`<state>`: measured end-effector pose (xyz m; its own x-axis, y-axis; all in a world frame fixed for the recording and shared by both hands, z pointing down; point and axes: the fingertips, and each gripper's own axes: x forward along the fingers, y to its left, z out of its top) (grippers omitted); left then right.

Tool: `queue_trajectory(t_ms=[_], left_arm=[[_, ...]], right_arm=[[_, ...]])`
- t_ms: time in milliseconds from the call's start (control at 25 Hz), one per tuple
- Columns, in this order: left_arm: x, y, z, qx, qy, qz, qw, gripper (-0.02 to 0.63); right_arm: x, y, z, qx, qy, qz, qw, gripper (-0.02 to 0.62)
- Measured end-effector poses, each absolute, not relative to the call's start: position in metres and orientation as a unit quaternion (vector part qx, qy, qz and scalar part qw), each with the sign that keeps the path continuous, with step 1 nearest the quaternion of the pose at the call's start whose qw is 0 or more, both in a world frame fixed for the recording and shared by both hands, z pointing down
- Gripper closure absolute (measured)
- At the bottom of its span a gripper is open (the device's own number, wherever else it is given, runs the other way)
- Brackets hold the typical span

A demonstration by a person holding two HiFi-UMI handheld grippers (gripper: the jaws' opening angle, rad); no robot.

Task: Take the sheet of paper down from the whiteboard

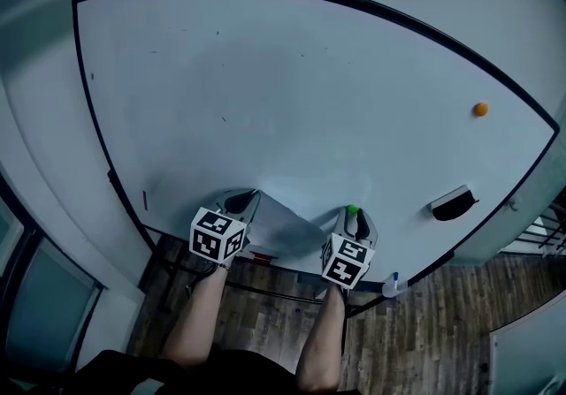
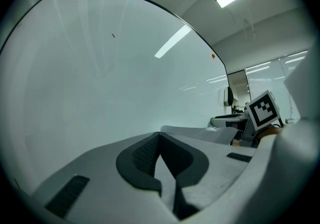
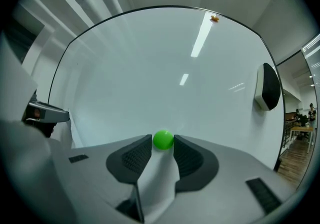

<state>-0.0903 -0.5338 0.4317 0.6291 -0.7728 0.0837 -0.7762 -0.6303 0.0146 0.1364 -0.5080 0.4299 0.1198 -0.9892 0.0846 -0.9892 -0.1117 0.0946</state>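
Nearest in head view: two bare forearms, L [image 1: 196, 314] and R [image 1: 323, 340], reach up over dark wood floor [image 1: 442, 314], each carrying a marker cube, L cube [image 1: 217, 235], R cube [image 1: 346, 261]. Just past the cubes, both tongs sit at the bottom edge of the whiteboard [image 1: 292, 93]. Left tongs [image 1: 245, 201]: in the left gripper view the dark pads meet at the tips, with a pale wedge of paper pinched between them, so they're clamped on the sheet of paper [image 1: 287, 230] at its upper L corner. Right tongs [image 1: 358, 224]: in the right gripper view the pads stand apart by approx the magnet's width. The sheet's upper R corner runs up through the gap. The tips flank a round green magnet [image 3: 163, 139] that sits on that corner against the board; can't tell if the tips touch it. The sheet spans between the two tongs, low on the board, and looks creased and bowed in the middle rather than flat. Near the R tongs, at the board's bottom edge, is a small white item w/ blue tip [image 1: 392, 284]; can't tell what it is. Further R on the board is a dark eraser [image 1: 452, 204], well apart from the sheet. Farthest, near the board's R edge, is a small orange magnet [image 1: 480, 109]. The rest of the board surface is mostly bare, w/ a few faint marks.
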Motion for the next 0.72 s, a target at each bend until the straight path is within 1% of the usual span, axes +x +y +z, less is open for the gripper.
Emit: queue_trajectory(t_ms=[200, 720], left_arm=[[-0.090, -0.526, 0.436, 0.904, -0.426, 0.034, 0.029, 0.586], [-0.089, -0.488, 0.460, 0.909, -0.411, 0.039, 0.052, 0.586]], right_arm=[[0.138, -0.500, 0.434, 0.746, -0.663, 0.008, 0.064, 0.460], [0.126, -0.466, 0.455, 0.733, -0.674, 0.024, 0.092, 0.460]])
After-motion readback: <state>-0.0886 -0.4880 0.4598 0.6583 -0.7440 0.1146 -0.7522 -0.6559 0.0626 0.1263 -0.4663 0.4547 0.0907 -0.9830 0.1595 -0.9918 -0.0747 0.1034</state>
